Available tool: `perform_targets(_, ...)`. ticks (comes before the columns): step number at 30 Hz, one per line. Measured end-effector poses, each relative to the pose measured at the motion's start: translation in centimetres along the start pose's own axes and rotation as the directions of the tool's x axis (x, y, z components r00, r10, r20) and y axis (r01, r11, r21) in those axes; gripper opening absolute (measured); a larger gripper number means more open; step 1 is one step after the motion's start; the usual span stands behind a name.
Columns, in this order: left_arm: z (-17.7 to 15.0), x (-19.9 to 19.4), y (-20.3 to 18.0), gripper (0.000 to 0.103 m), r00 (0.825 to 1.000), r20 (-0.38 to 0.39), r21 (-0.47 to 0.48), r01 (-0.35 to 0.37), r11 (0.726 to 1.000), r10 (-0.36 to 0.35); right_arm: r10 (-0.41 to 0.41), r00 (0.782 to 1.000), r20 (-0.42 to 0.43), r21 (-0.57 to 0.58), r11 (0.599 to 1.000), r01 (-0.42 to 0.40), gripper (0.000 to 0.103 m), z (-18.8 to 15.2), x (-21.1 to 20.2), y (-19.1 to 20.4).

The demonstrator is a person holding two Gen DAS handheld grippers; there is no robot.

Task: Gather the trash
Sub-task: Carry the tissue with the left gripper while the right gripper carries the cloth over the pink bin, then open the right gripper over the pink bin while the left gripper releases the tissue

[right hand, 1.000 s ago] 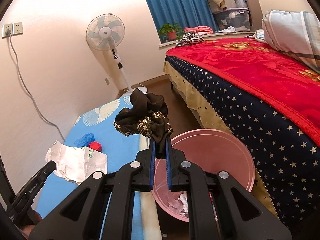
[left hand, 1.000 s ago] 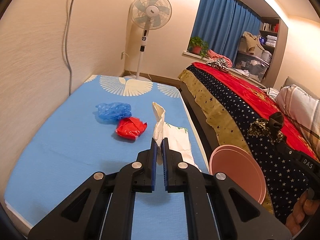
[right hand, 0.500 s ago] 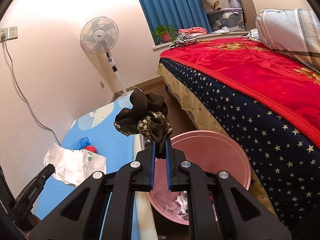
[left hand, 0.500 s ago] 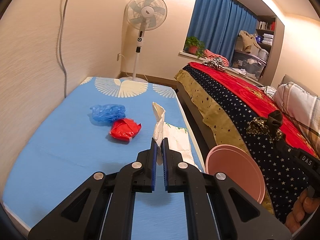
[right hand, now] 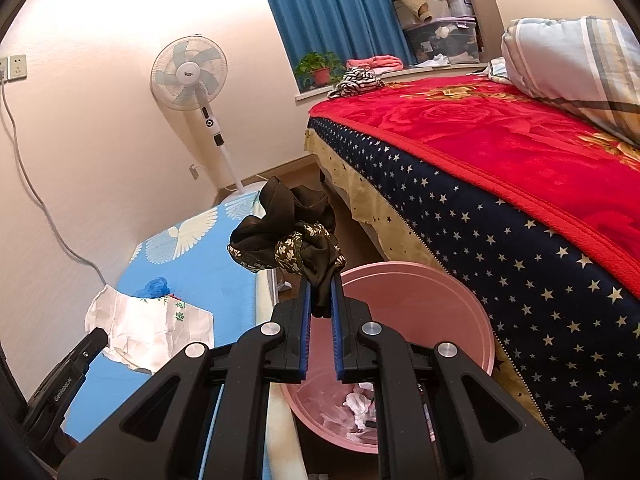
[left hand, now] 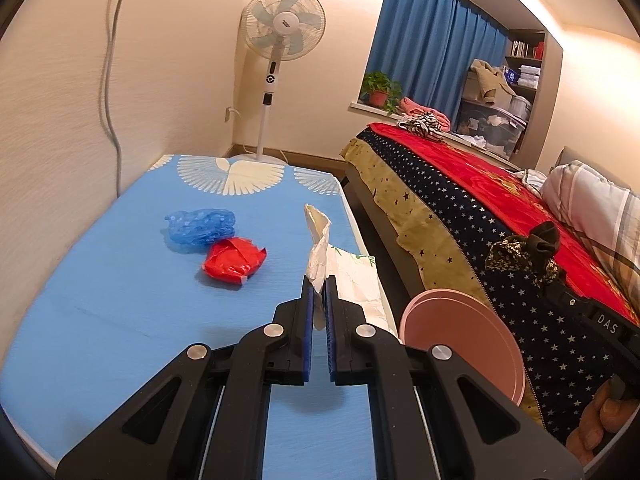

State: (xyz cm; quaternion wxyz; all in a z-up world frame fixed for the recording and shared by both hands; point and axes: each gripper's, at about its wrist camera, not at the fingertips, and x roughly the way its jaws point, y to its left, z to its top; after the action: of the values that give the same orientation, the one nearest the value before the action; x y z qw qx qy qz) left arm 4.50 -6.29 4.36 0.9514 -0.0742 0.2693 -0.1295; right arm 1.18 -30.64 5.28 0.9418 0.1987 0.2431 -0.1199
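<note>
My left gripper (left hand: 319,286) is shut on a crumpled white paper sheet (left hand: 320,236) with green print, lifted above the blue mat (left hand: 120,280). The same sheet (right hand: 152,328) hangs at the lower left of the right wrist view. My right gripper (right hand: 320,280) is shut on a dark brown floral cloth wad (right hand: 288,240), held above the near rim of the pink bin (right hand: 420,300), which holds white crumpled scraps. From the left wrist view the cloth wad (left hand: 524,252) hangs beyond the bin (left hand: 460,328). A red plastic wad (left hand: 234,260) and a blue plastic wad (left hand: 200,226) lie on the mat.
A bed with a red blanket (right hand: 500,140) and star-patterned valance stands right of the bin. A standing fan (left hand: 280,40) is at the mat's far end by the wall. A cable (left hand: 108,60) runs down the left wall. A hand (left hand: 604,420) holds the right gripper.
The left wrist view has drifted slightly, so the mat items sit a little further left. Both grips are unchanged, and the cloth stays over the bin.
</note>
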Motion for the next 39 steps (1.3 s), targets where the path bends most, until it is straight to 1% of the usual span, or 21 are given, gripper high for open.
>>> perform_targets(9,-0.2,1.2,-1.2,0.005,1.000,-0.013,0.006,0.019,1.000,-0.019,-0.051,0.999,0.004,0.012,0.999,0.050,0.010,0.1,0.7,-0.9)
perform_targets(18,-0.6,2.5,-2.4,0.006,0.999,-0.029,0.018,0.039,0.999,-0.038,-0.094,0.996,-0.009,0.038,0.995,0.094,0.010,0.2,1.7,-2.2)
perform_targets(31,-1.3,4.3,-4.0,0.006,0.996,-0.063,0.033,0.064,0.997,-0.062,-0.141,0.990,-0.027,0.075,0.987,0.142,0.010,0.0,2.8,-3.8)
perform_targets(39,-1.7,5.4,-5.5,0.005,0.993,-0.086,0.042,0.086,0.995,-0.082,-0.163,0.986,-0.036,0.077,0.983,0.165,0.010,-0.1,3.4,-4.2)
